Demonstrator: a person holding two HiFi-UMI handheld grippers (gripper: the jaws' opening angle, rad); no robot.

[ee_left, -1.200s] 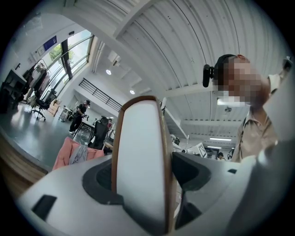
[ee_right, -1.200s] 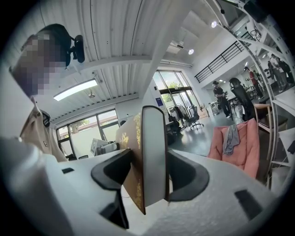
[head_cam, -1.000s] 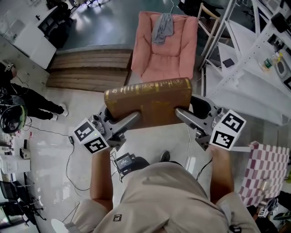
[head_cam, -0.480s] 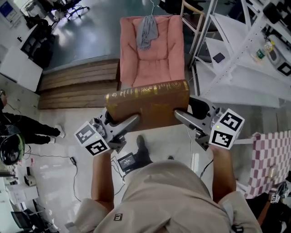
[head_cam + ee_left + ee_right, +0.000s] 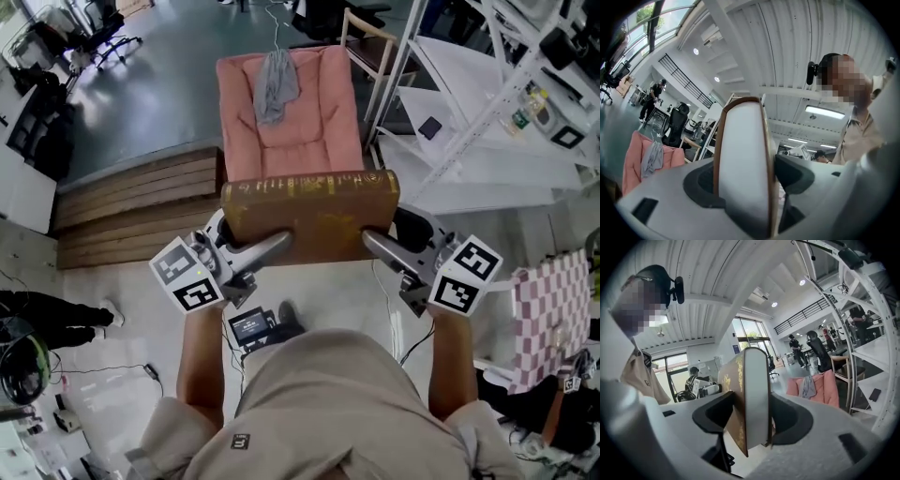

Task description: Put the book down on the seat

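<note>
A thick brown book (image 5: 310,214) with gold lettering on its spine is held level in the air between both grippers. My left gripper (image 5: 278,243) is shut on the book's left end, whose white page edge (image 5: 743,168) fills its jaws. My right gripper (image 5: 373,241) is shut on the right end, where the page block (image 5: 754,399) and gold-patterned cover stand between the pads. Ahead, just past the book in the head view, stands a pink armchair (image 5: 298,127) with a grey cloth (image 5: 274,84) hung over its back; its seat cushion shows just beyond the spine.
A low wooden platform (image 5: 131,206) lies left of the chair. White metal shelving (image 5: 487,112) and a wooden chair (image 5: 370,42) stand to the right. A pink checked cloth (image 5: 553,300) is at the far right. Cables and a small device (image 5: 253,328) lie on the floor by my feet.
The book and both grippers kept their hold while I walked forward; the armchair has come nearer and shifted left in the head view, its seat now just beyond the book.
</note>
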